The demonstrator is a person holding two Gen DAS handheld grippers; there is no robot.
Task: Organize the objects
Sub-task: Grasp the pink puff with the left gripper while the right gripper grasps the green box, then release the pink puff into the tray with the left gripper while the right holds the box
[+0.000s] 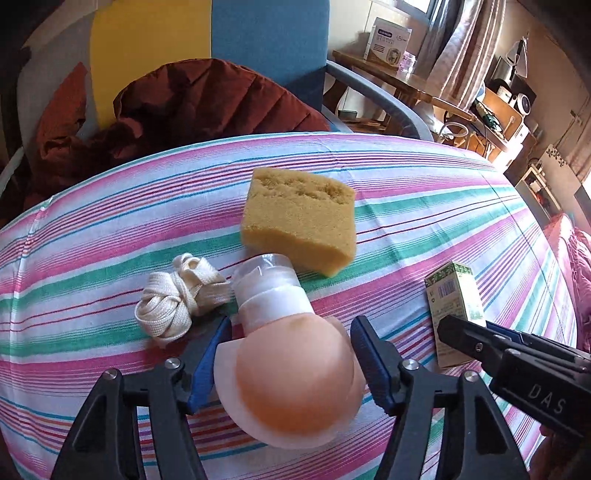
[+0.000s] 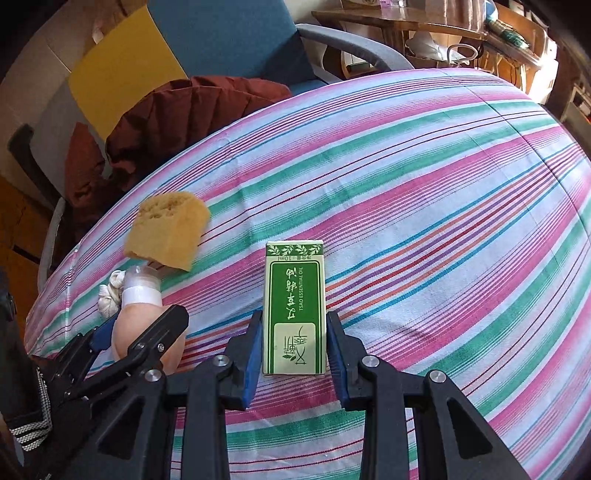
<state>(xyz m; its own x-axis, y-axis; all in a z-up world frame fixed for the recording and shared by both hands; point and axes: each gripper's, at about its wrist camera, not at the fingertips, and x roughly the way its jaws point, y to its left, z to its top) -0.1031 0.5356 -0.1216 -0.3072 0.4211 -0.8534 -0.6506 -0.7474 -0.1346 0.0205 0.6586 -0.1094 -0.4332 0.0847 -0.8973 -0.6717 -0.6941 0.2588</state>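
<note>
A peach-coloured soft bottle [image 1: 295, 373] with a clear cap is seen lying on the striped cloth [image 1: 424, 192], cap pointing away, between the blue pads of the left gripper [image 1: 291, 354]. The jaws are set wide; a gap is seen on the left side, while on the right it cannot be told whether the pad touches the bottle. A knotted bundle of cream webbing [image 1: 181, 295] is found just beside the cap on its left, and a yellow sponge [image 1: 301, 225] lies just beyond the cap.

To the right, a green and cream essential-oil box [image 2: 294, 308] is laid flat on the cloth, lengthwise between the pads of the right gripper [image 2: 294, 350]. The jaws are drawn narrow around it; the left pad appears to touch the box, and a thin sliver of gap is seen at the right, so a firm grip cannot be confirmed.

Behind the cloth-covered surface, a dark red quilted jacket [image 1: 192, 107] is heaped on a chair with blue and yellow panels [image 1: 258, 29]. A wooden bench [image 1: 399, 77] carrying a white carton is seen farther back.
</note>
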